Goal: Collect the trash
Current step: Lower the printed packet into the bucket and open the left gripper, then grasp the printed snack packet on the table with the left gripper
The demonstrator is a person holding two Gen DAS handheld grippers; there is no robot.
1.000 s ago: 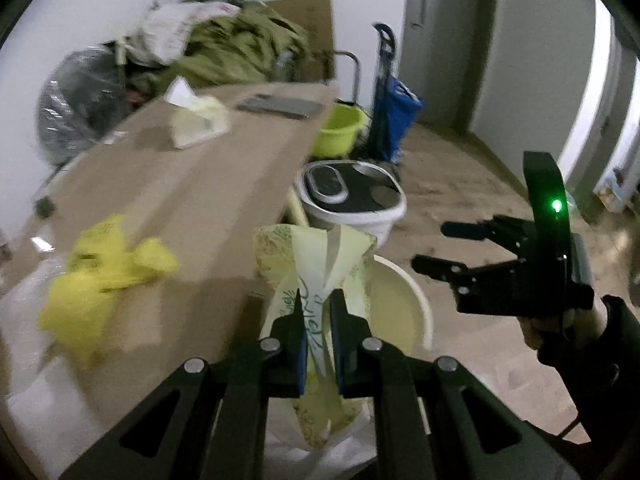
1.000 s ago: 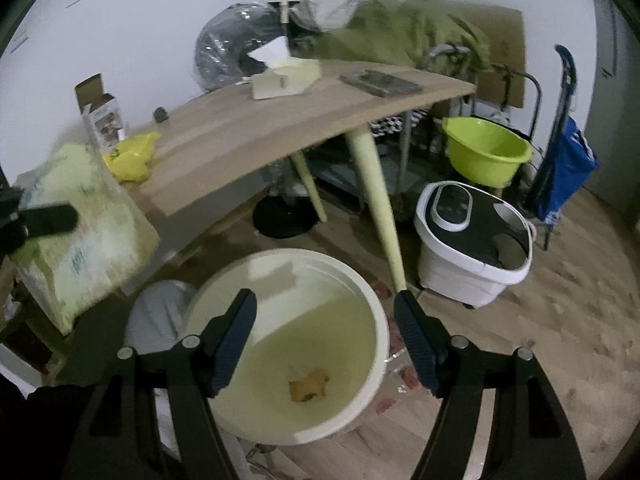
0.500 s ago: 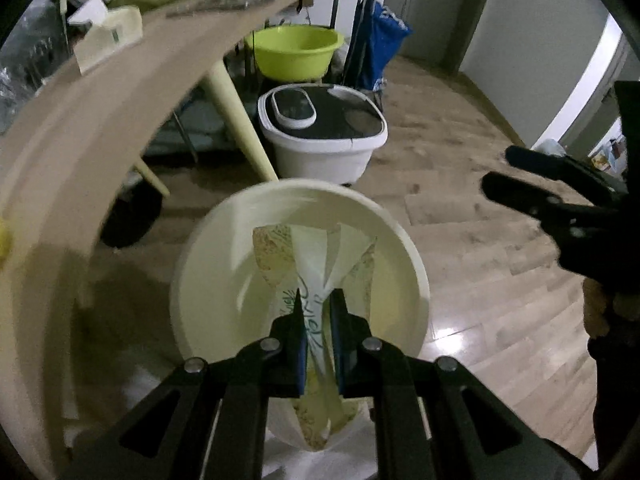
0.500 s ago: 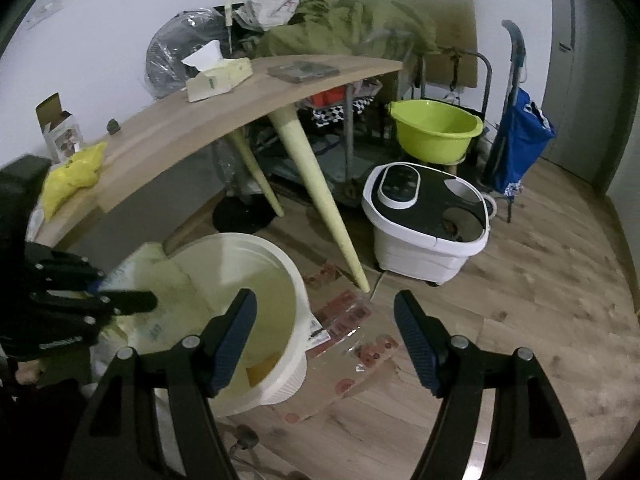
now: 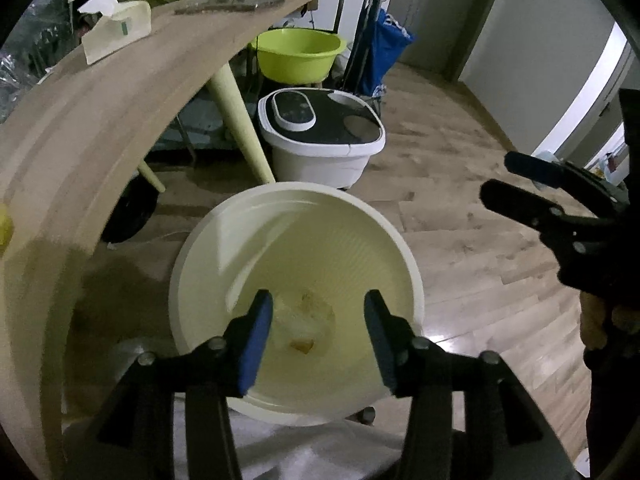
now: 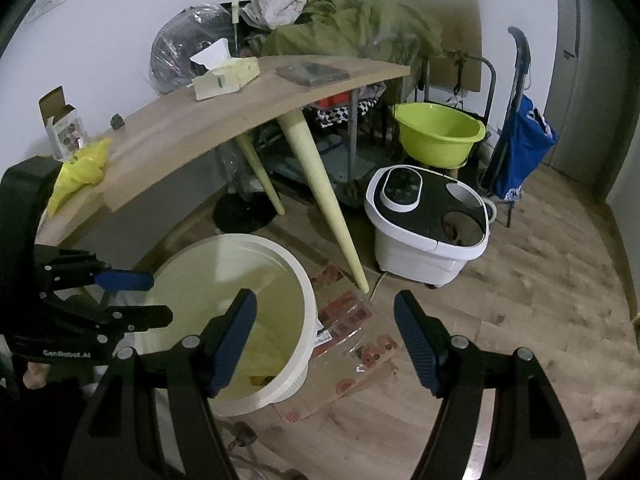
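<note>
Cream plastic fills the middle of what I see: the waste bin [image 5: 296, 300] stands on the wooden floor just beside the long edge of the bench [image 5: 100, 128], close to one pale bench leg. The left hand-held gripper [image 5: 318, 330] hangs right over the bin's mouth, its jaws opening with nothing between them. At the bottom of the bin lie a pale wrapper [image 5: 304, 314] and a small brownish scrap, so the drop-off step looks to be finishing. The right hand-held gripper [image 6: 324, 340] hovers beside the bin's rim, over flattened cardboard on the floor, jaws apart and empty.

Trash is left, I judge: a crumpled yellow bag [image 6: 78, 172] sits at the near end of the bench, touching its front edge, with a small opened carton [image 6: 64, 128] behind it by the wall. A tissue box [image 6: 224, 74] further along looks like something to keep. The next move calls for lifting a gripper clear of the bin, swinging it up to that near end, and closing on the soft bag where it bunches.
</note>
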